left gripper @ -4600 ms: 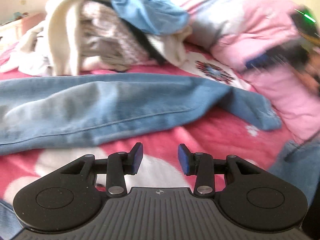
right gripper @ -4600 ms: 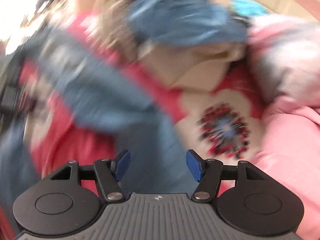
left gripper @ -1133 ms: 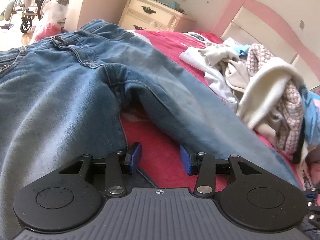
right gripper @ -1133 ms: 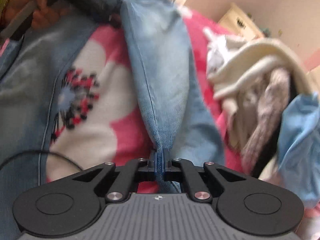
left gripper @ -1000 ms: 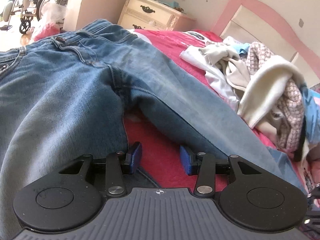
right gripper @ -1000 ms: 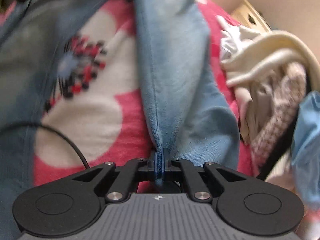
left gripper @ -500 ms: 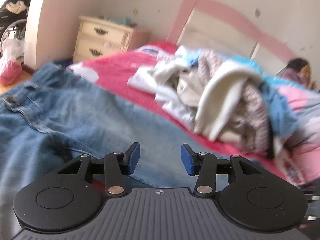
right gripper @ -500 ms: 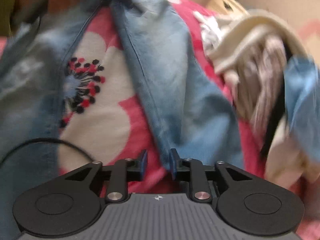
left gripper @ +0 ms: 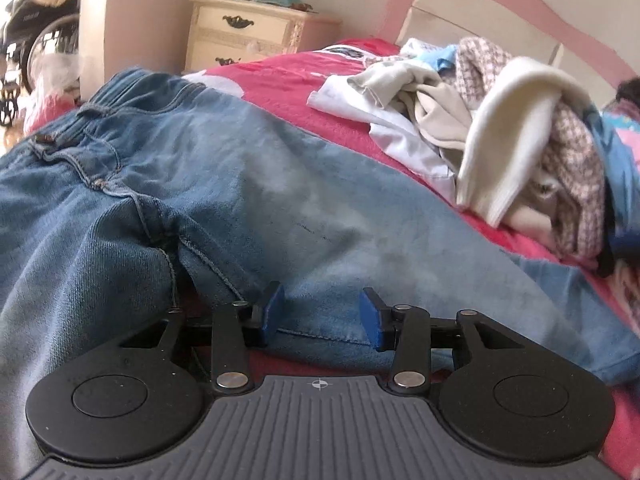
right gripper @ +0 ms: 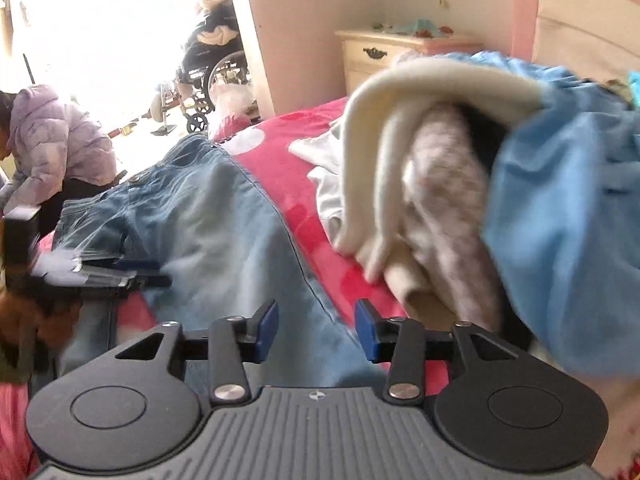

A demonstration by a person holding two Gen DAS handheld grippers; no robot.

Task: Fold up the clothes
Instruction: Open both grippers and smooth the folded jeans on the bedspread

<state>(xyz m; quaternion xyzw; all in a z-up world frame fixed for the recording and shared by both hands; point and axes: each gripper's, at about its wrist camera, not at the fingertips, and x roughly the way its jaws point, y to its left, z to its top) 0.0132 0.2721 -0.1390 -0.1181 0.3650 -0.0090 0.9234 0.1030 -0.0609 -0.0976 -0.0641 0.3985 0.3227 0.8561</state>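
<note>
Currently, blue jeans (left gripper: 248, 184) lie spread flat on red bedspread (left gripper: 296, 80), w/ no fold visible yet. Left gripper (left gripper: 320, 318) & right gripper (right gripper: 314, 326) both apart, empty; right's jaws just opened. Unfolded clothes pile (right gripper: 460, 184) waits beside.

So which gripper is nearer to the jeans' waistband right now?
Left. The left gripper hovers open at the crotch, just below the waistband. The right gripper, its jaws just opened and empty, sits further down the leg.
</note>
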